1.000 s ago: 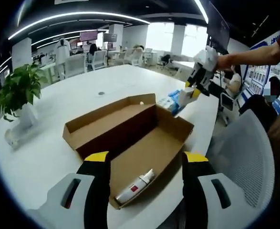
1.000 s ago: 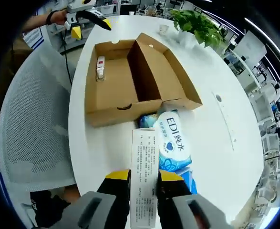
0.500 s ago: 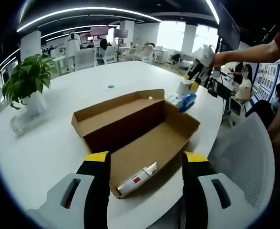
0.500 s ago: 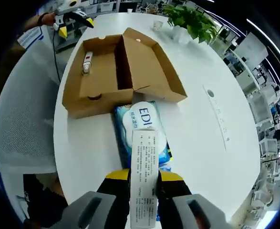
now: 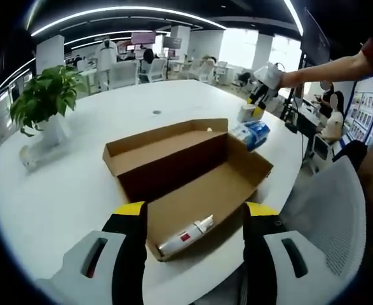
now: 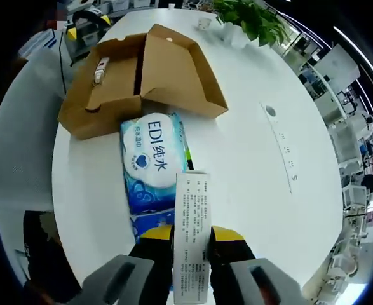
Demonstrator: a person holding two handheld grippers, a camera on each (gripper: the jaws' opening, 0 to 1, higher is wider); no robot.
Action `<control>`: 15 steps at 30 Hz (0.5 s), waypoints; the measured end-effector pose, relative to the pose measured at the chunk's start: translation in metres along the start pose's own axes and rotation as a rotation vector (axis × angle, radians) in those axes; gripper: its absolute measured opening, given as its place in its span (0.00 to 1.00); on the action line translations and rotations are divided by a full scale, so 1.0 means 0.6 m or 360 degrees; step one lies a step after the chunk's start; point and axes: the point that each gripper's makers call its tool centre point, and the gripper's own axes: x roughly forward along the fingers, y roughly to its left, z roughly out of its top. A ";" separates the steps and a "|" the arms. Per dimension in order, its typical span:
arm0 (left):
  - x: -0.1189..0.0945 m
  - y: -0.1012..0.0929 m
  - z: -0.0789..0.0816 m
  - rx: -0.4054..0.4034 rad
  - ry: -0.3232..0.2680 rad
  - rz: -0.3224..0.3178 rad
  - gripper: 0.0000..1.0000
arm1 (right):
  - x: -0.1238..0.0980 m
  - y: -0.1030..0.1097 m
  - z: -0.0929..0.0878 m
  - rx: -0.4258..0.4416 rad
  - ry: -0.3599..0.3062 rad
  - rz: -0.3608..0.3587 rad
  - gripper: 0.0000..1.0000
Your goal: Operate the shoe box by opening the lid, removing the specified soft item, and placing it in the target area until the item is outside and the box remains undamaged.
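Right hand-held gripper (image 6: 192,235): jaws pinched in tight on a slim white carton (image 6: 192,238) covered in small print. It sticks out forward between the yellow-tipped jaws, its far end hanging over the blue pack. In the left gripper view you can spot this same gripper (image 5: 262,86) way over at the far side of the bench, on the end of a person's outstretched arm (image 5: 329,65), with the carton (image 5: 246,113) under it.

Left hand-held gripper (image 5: 195,210): jaws spread wide, nothing between them, not touching anything. It hovers just off the near end of the box.

Shoe box (image 5: 192,171): brown cardboard, lid flipped all the way open and lying flat beside the tray on the white bench (image 5: 65,184). Looks intact from here.

Still in the box: a small white tube (image 5: 185,236) with a red label, lying at the near end of the tray in the left gripper view.

Soft item: blue wet-wipes pack (image 6: 152,165) with "EDI" printed on it, out of the box, lying flat on the bench, right up against the box's side.

Background stuff: potted plant (image 5: 45,105) on the bench, well apart from the box; white mesh chair (image 5: 329,210) beside the bench.
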 end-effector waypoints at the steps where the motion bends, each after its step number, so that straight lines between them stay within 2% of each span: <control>1: 0.000 0.002 0.000 -0.0001 0.0002 0.0005 0.60 | 0.003 -0.004 -0.003 -0.0007 0.0012 -0.0006 0.17; 9: -0.004 0.012 -0.007 -0.0032 0.0021 0.0042 0.60 | 0.029 -0.014 -0.019 -0.0111 0.0095 -0.0022 0.17; 15: -0.009 0.004 -0.012 -0.0029 0.0057 0.0062 0.60 | 0.049 -0.028 -0.025 -0.0130 0.0114 -0.0010 0.17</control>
